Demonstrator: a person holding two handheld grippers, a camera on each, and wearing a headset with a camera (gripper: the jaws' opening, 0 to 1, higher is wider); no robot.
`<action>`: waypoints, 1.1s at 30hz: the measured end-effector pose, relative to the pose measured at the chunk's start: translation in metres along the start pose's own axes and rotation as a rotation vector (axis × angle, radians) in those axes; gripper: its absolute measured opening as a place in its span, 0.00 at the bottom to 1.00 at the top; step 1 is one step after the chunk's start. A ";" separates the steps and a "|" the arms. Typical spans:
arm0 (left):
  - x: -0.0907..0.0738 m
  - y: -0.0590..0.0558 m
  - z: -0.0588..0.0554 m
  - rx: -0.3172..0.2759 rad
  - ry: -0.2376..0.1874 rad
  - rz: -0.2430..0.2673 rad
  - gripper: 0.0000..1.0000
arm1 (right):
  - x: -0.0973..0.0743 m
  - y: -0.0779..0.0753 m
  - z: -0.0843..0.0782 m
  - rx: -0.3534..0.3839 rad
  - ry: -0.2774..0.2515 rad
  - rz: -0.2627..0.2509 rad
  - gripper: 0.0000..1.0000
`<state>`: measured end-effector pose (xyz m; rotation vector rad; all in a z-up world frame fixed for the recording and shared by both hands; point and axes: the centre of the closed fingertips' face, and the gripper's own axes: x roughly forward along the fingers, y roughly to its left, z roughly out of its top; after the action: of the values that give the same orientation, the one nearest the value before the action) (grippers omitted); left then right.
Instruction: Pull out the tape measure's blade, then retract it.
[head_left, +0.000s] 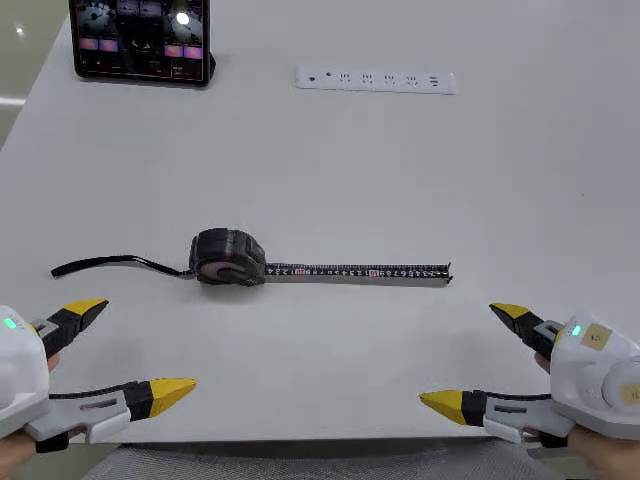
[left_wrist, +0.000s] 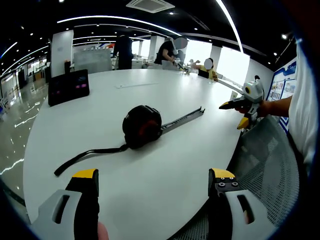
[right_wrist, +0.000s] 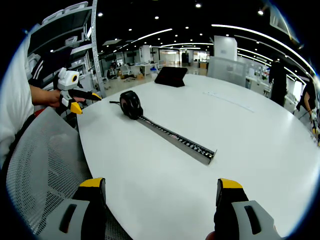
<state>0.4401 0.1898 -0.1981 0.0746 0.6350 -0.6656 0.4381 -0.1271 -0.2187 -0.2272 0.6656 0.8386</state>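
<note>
Left gripper (head_left: 140, 345) and right gripper (head_left: 465, 355) both spread wide, grasping nothing, tape (head_left: 228, 258) between them on table (head_left: 330, 170), blade (head_left: 360, 272) out.

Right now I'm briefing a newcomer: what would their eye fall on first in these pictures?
The black tape measure lies dead centre, its blade pulled out flat to the right and a strap trailing left. Nearer the person, the left gripper and right gripper flank it, jaws open, touching nothing. A lit tablet and power strip sit at the far side.
</note>
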 end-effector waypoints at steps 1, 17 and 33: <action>0.000 0.000 0.000 0.001 0.000 0.000 0.88 | 0.000 0.000 0.000 0.000 -0.001 -0.001 0.91; 0.001 0.002 -0.002 -0.003 -0.003 0.001 0.88 | 0.002 0.001 0.000 -0.004 0.000 0.002 0.90; 0.012 0.005 0.009 0.002 -0.009 -0.004 0.88 | 0.007 -0.011 0.009 -0.019 -0.004 0.003 0.90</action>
<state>0.4553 0.1852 -0.1977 0.0721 0.6265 -0.6701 0.4538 -0.1260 -0.2170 -0.2419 0.6544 0.8481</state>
